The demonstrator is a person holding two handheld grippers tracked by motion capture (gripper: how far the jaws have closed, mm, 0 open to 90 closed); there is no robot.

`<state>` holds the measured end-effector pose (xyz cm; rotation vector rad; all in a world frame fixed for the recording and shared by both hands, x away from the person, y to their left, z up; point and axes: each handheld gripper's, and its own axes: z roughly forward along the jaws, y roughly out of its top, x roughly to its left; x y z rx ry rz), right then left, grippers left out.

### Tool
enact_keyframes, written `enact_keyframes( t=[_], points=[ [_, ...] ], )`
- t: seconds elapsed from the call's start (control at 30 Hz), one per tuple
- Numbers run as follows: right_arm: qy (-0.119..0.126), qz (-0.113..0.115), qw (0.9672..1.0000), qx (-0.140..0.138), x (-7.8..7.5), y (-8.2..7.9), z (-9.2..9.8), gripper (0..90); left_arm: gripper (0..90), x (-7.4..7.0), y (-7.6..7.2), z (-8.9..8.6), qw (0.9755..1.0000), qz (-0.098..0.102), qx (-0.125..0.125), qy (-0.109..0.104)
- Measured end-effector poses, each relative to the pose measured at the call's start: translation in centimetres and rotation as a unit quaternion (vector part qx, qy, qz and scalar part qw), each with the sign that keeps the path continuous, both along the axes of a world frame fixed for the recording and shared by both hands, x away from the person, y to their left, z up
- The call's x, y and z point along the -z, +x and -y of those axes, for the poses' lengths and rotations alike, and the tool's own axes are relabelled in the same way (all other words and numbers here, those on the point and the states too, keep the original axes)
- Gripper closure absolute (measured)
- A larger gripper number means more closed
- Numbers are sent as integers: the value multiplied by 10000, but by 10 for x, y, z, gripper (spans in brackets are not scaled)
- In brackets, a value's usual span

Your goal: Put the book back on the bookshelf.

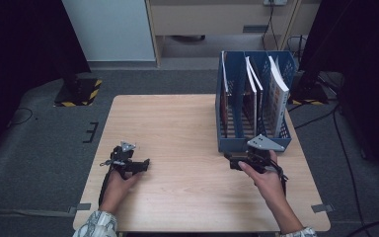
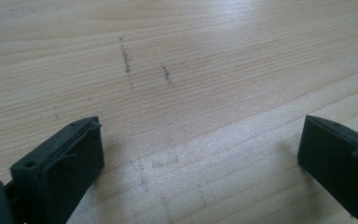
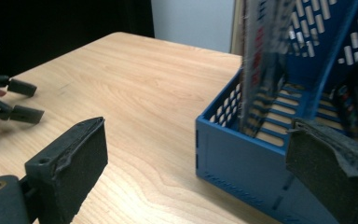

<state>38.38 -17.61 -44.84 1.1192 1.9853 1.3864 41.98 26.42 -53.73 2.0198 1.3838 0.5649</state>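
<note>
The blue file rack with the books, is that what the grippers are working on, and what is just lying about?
In the job:
blue file rack
books standing in it
right gripper, open, nearest the rack
left gripper, open over the table

Just lying about:
yellow-black striped base on the floor
floor cables

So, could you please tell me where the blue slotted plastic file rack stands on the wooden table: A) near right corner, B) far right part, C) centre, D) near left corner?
B: the blue slotted plastic file rack stands on the far right part of the wooden table, just beyond the right gripper.
</note>
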Motion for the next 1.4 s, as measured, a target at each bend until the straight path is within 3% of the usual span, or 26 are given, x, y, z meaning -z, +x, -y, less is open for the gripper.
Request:
enact_keyframes(
  t=[0.53, 0.93, 1.07, 1.13, 1.4],
  points=[
    [-247, -305, 9983, -436, 19, -1, -34, 69, 0, 0, 0, 0, 10000, 0, -1, 1],
    [-587, -789, 9916, -835, 47, -1, -62, 72, 0, 0, 0, 1, 10000, -7, 7, 4],
    [-698, -1069, 9870, -978, 61, 1, -73, 78, 0, 0, 0, 1, 10000, -7, 6, 3],
    [-784, -1097, 9853, -1050, 64, 2, -79, 79, 0, 0, 0, 1, 10000, -4, 7, 1],
    [-827, -1203, 9837, -1051, 75, 10, -94, 82, 0, 0, -1, 1, 10000, 0, 27, -2]
  ],
)
